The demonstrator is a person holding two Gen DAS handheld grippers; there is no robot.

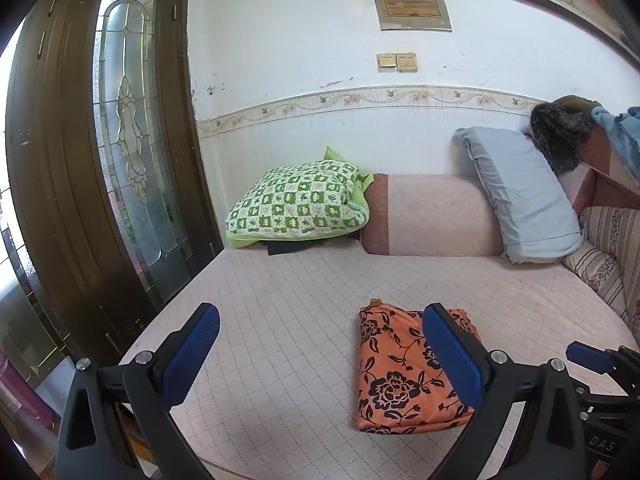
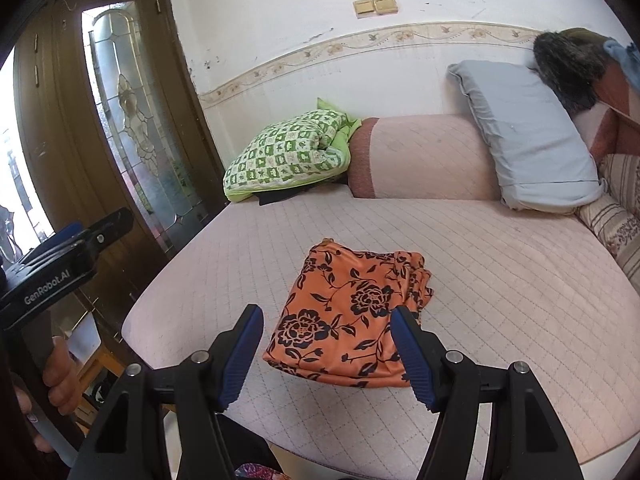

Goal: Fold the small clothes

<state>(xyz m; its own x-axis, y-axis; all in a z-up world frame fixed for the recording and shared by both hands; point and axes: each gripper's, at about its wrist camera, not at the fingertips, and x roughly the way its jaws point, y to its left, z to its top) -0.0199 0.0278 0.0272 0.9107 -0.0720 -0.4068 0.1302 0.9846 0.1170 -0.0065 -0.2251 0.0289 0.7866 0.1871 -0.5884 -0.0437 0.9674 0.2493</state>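
Note:
An orange garment with black flowers (image 1: 394,376) lies folded into a compact rectangle on the pink quilted bed (image 1: 280,320). It also shows in the right wrist view (image 2: 352,316). My left gripper (image 1: 320,344) is open and empty, held above the bed with the garment behind its right finger. My right gripper (image 2: 326,344) is open and empty, just in front of the garment's near edge. The left gripper also shows at the left of the right wrist view (image 2: 72,240), held by a hand.
A green checked pillow (image 1: 298,204), a pink bolster (image 1: 432,216) and a grey pillow (image 1: 520,196) lie along the wall. A striped cushion (image 1: 612,256) is at the right. A dark wooden door with glass (image 1: 120,140) stands to the left of the bed.

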